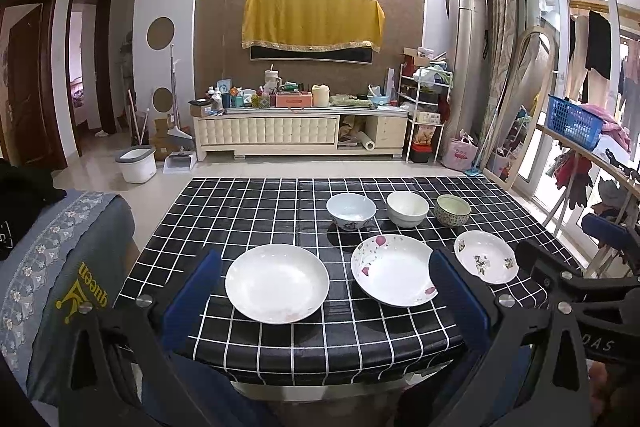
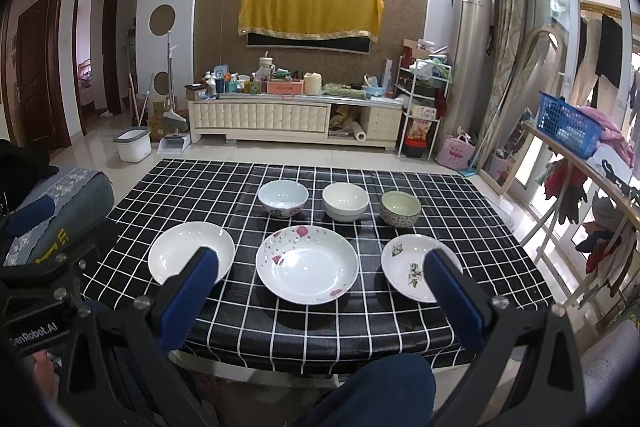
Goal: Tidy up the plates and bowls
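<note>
Three plates lie in a front row on the black checked tablecloth [image 1: 240, 211]: a plain white plate [image 1: 277, 283] [image 2: 188, 249], a pink-petal plate [image 1: 390, 269] [image 2: 307, 264] and a small leaf-print plate [image 1: 486, 262] [image 2: 408, 263]. Behind them stand a pale blue bowl [image 1: 351, 211] [image 2: 283, 198], a cream bowl [image 1: 407, 208] [image 2: 345, 201] and a green patterned bowl [image 1: 453, 210] [image 2: 400, 208]. My left gripper [image 1: 324, 273] hangs open above the table's near edge, framing the white plate. My right gripper [image 2: 324, 267] is open too, framing the pink-petal plate. Neither holds anything.
A grey chair cover with lace trim [image 1: 60, 267] stands left of the table. A drying rack with a blue basket [image 1: 574, 121] runs along the right side. A person's knee in dark trousers [image 2: 372, 391] is under the near table edge. A cluttered TV cabinet [image 1: 296, 131] is far behind.
</note>
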